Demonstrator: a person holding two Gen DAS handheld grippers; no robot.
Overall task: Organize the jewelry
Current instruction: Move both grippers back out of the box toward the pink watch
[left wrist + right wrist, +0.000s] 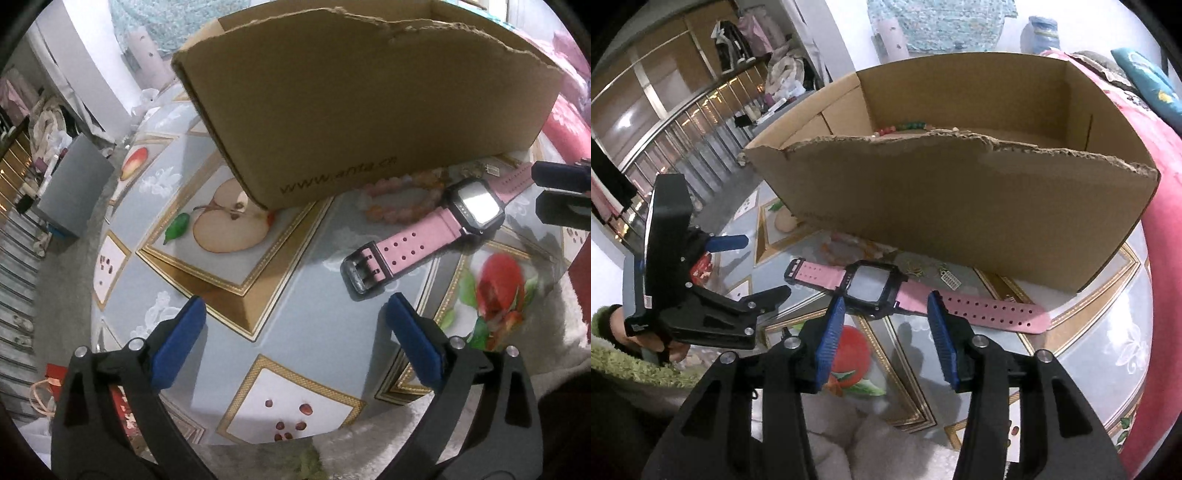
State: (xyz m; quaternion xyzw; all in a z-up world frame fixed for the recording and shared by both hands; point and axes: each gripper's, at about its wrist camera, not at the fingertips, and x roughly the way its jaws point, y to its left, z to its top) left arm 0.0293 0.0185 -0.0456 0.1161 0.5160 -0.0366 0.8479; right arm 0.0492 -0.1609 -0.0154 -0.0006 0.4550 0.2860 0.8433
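A pink-strapped watch with a black square face lies flat on the table in front of an open cardboard box. A pink bead bracelet lies between the watch and the box. My left gripper is open and empty, short of the watch buckle. In the right wrist view the watch lies just beyond my open right gripper, whose fingers flank the watch face. A thin chain with a small charm lies by the box. A bead string lies inside the box.
The table has a grey cloth with fruit prints and ends close in front of both grippers. A pink cushion lies right of the box. The left gripper shows at the left in the right wrist view. The right gripper's fingers show at the right edge of the left wrist view.
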